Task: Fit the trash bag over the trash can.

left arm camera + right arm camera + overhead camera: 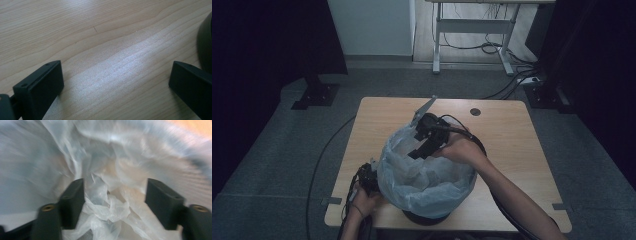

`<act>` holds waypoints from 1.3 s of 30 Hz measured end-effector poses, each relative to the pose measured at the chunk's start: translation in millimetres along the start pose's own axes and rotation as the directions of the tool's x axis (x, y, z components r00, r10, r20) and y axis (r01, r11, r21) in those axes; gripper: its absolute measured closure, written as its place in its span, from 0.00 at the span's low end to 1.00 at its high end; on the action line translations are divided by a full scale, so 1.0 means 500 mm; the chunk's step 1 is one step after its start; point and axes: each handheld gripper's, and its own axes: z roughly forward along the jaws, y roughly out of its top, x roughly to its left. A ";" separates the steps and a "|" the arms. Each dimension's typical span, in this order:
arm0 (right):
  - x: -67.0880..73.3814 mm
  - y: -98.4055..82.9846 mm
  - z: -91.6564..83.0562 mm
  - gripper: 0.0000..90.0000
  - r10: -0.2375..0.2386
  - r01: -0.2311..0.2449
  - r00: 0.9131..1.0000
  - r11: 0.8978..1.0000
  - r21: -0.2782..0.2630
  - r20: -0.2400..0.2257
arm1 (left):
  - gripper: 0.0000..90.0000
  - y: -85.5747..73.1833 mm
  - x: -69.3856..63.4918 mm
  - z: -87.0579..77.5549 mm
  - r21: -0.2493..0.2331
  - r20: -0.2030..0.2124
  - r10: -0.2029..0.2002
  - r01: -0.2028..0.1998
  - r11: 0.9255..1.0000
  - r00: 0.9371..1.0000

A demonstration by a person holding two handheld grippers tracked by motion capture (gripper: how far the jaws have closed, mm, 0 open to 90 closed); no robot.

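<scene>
A round dark bin (427, 217) lined with a pale translucent plastic bag (432, 187) stands near the front edge of the wooden table (512, 140). My right gripper (418, 151) reaches down into the bag's mouth from the far side. In the right gripper view the right gripper (115, 192) is open, jaws wide apart, with crumpled bag film (105, 210) bunched loosely between them. My left gripper (371, 176) rests low at the bin's left. In its own view the left gripper (116, 72) is open over bare wood (100, 30), the bin's dark side (206, 42) at the right.
A round cable hole (475, 112) sits in the tabletop's far part. Beyond the table are a white desk frame (472, 30), floor cables (512, 85) and a black stand base (314, 95). Gripper cables trail off the front edge.
</scene>
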 end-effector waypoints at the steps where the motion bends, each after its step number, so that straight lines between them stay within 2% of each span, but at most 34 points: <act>1: 0.000 -0.001 -0.011 0.30 0.000 -0.001 1.000 1.000 -0.026 -0.005 | 0.00 0.000 0.000 0.000 0.000 0.000 0.001 -0.001 1.000 1.000; 3: 0.000 -0.005 -0.031 0.25 0.004 -0.005 1.000 0.998 -0.068 -0.013 | 0.00 0.000 0.000 0.000 0.000 0.000 0.000 0.000 1.000 1.000; 6: -0.001 -0.014 -0.062 0.24 0.001 -0.005 1.000 0.992 -0.128 -0.027 | 0.00 0.000 0.000 0.000 0.000 0.000 0.000 0.000 1.000 1.000; 10: -0.006 -0.025 -0.106 0.25 0.006 -0.004 1.000 0.979 -0.201 0.010 | 0.00 0.000 0.000 0.000 0.000 0.000 0.000 0.000 1.000 1.000; 17: -0.023 -0.060 -0.163 0.25 0.042 -0.021 0.997 0.957 -0.289 0.066 | 0.00 0.000 0.000 0.000 0.000 0.000 0.001 -0.001 1.000 1.000; 24: -0.036 -0.106 -0.188 0.17 0.088 -0.049 0.991 0.940 -0.337 0.100 | 0.00 0.000 0.000 0.000 0.000 0.000 0.000 0.000 1.000 1.000; 34: -0.041 -0.179 -0.219 0.15 0.126 -0.058 0.982 0.910 -0.411 0.139 | 0.00 0.000 0.000 0.000 0.001 0.001 0.001 -0.001 1.000 1.000; 35: -0.041 -0.179 -0.219 0.15 0.126 -0.058 0.982 0.910 -0.411 0.139 | 0.00 0.000 0.000 0.000 0.001 0.001 0.001 -0.001 1.000 1.000; 37: -0.043 -0.196 -0.227 0.15 0.137 -0.066 0.981 0.898 -0.435 0.134 | 0.00 -0.001 -0.001 -0.001 0.001 0.002 0.002 -0.002 1.000 1.000; 39: -0.045 -0.213 -0.234 0.15 0.146 -0.069 0.979 0.893 -0.444 0.142 | 0.00 -0.001 -0.001 -0.001 0.001 0.003 0.003 -0.003 1.000 1.000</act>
